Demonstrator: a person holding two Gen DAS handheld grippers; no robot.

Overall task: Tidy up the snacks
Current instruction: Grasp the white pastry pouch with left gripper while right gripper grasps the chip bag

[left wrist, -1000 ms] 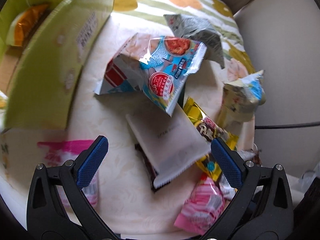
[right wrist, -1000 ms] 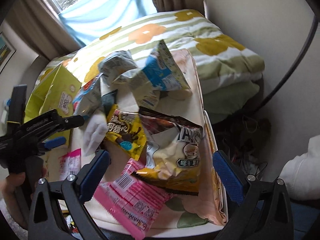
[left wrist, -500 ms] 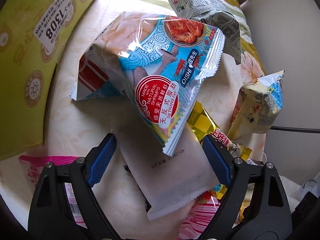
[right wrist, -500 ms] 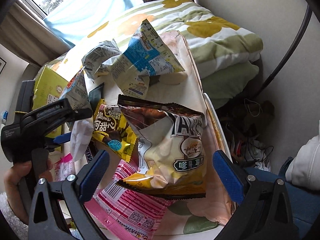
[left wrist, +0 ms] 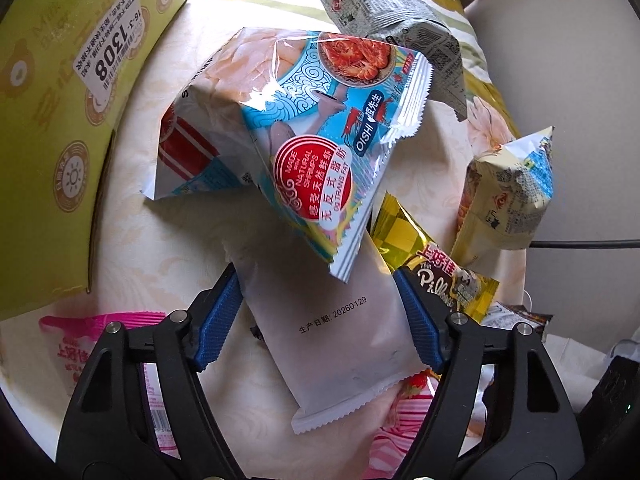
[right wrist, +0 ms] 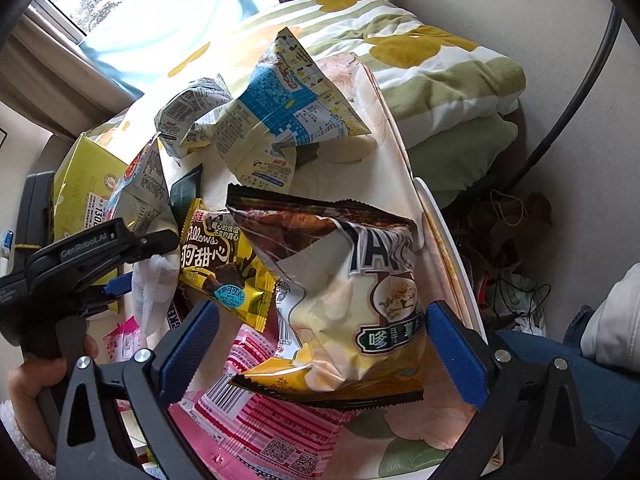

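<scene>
A plain white packet (left wrist: 332, 320) lies on the cream floral tabletop (left wrist: 168, 248), partly under a blue shrimp-cracker bag (left wrist: 320, 140). My left gripper (left wrist: 318, 316) straddles the white packet. Its jaws are closing, with the blue pads (left wrist: 218, 320) right at the packet's long edges and not visibly squeezing it. In the right wrist view the left gripper (right wrist: 148, 260) sits at the left, held by a hand. My right gripper (right wrist: 324, 344) hangs open over a brown-and-yellow chip bag (right wrist: 352, 300), pads wide of it.
A yellow-green cardboard box (left wrist: 60, 120) stands at the table's left. Other snacks crowd around: a yellow Pillows packet (right wrist: 220, 264), pink packets (right wrist: 256, 412), and grey and blue-yellow bags (right wrist: 288, 112). A floral quilt (right wrist: 420, 60) lies beyond, with a person's leg (right wrist: 560, 360) at the right.
The left gripper came down over the white packet and its jaws narrowed around it. The right gripper dropped closer to the chip bag and stayed wide.
</scene>
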